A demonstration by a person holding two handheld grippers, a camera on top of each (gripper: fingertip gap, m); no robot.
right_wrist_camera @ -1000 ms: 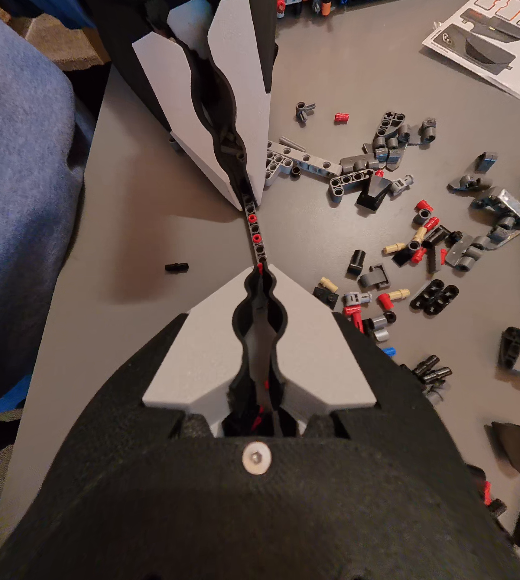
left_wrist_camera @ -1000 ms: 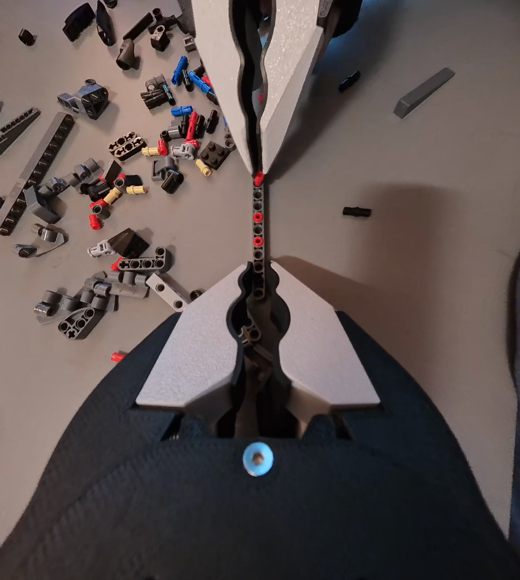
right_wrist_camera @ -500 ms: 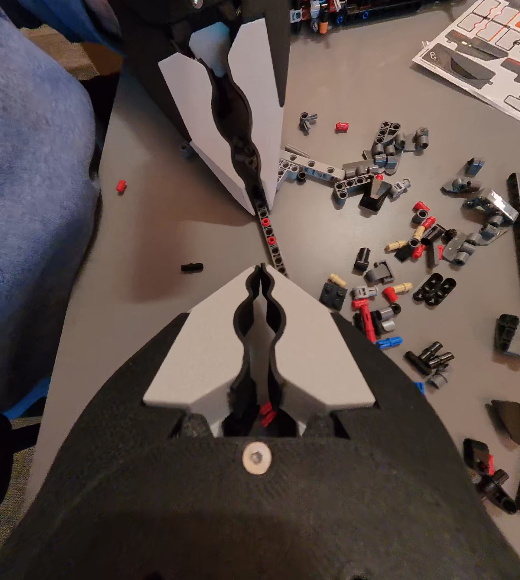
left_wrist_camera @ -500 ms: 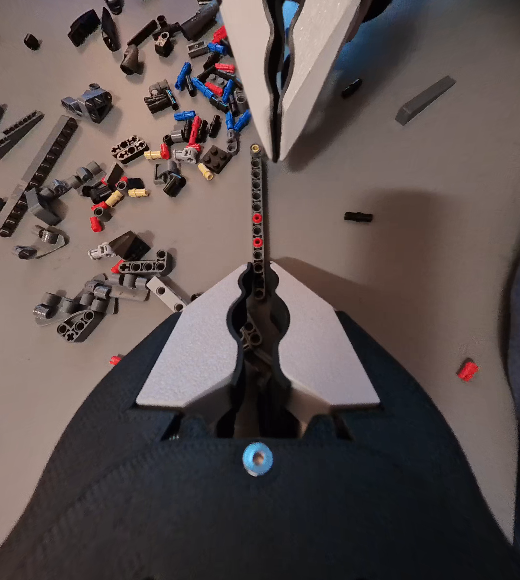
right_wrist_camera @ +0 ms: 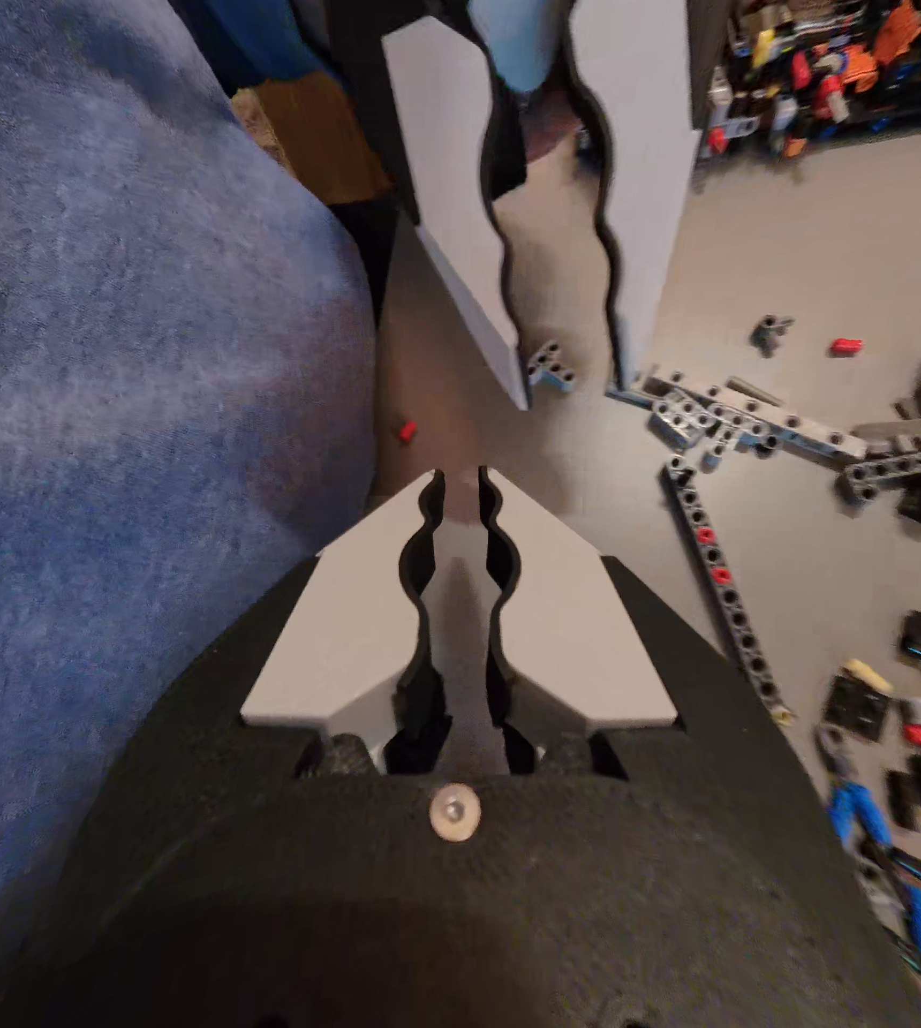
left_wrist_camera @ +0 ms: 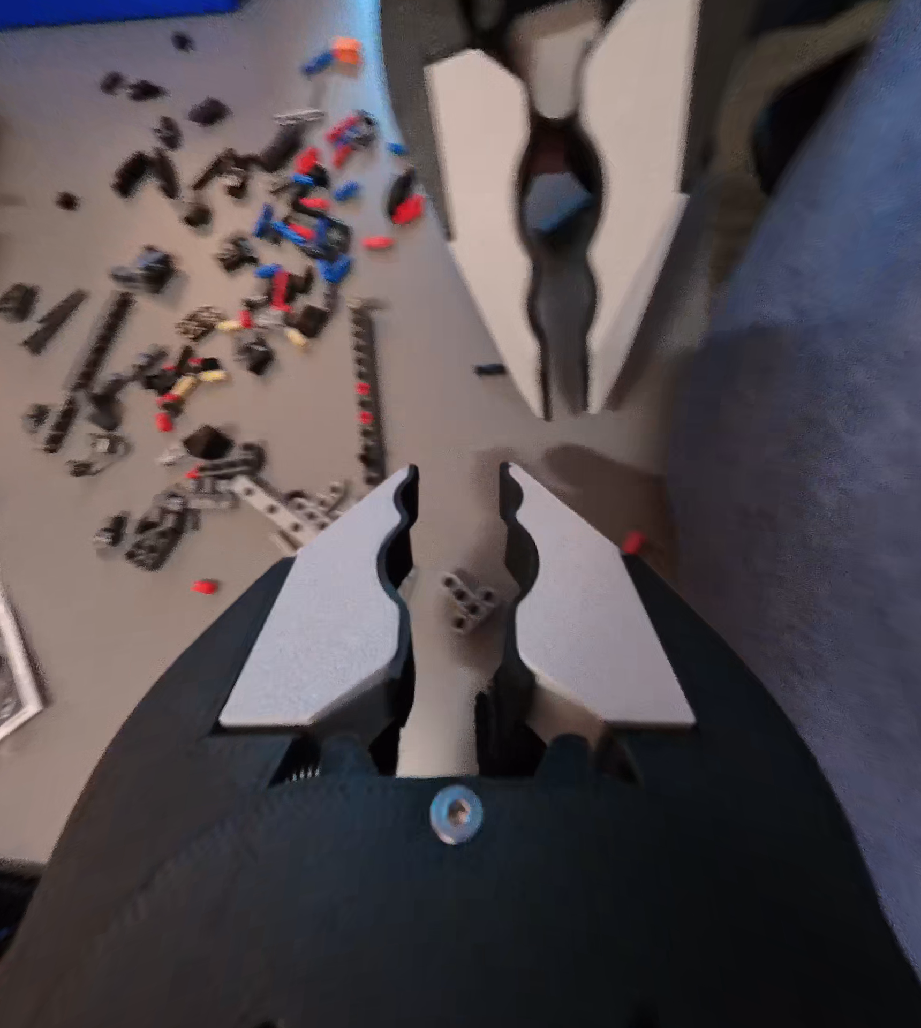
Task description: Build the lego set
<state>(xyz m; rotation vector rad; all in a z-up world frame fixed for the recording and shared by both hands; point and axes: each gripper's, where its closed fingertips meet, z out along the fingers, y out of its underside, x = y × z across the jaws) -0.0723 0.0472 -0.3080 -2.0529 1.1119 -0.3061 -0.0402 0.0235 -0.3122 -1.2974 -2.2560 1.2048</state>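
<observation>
Both grippers hang empty, jaws apart. Between the left gripper (left_wrist_camera: 458,478) fingers, a small grey holed piece (left_wrist_camera: 468,599) lies on the grey tabletop (left_wrist_camera: 447,356). The right gripper (right_wrist_camera: 461,475) hovers near a red pin (right_wrist_camera: 406,431). Farther off, the long black beam (right_wrist_camera: 725,595) lies beside scattered loose parts (left_wrist_camera: 258,289).

The right gripper (right_wrist_camera: 461,473) hangs over the grey table (right_wrist_camera: 781,267), jaws slightly apart and empty. Opposite, the left gripper (right_wrist_camera: 572,398) gapes wide above a small grey beam (right_wrist_camera: 550,367). A long black beam (right_wrist_camera: 725,589) lies right of them, near loose pieces (right_wrist_camera: 914,767).
</observation>
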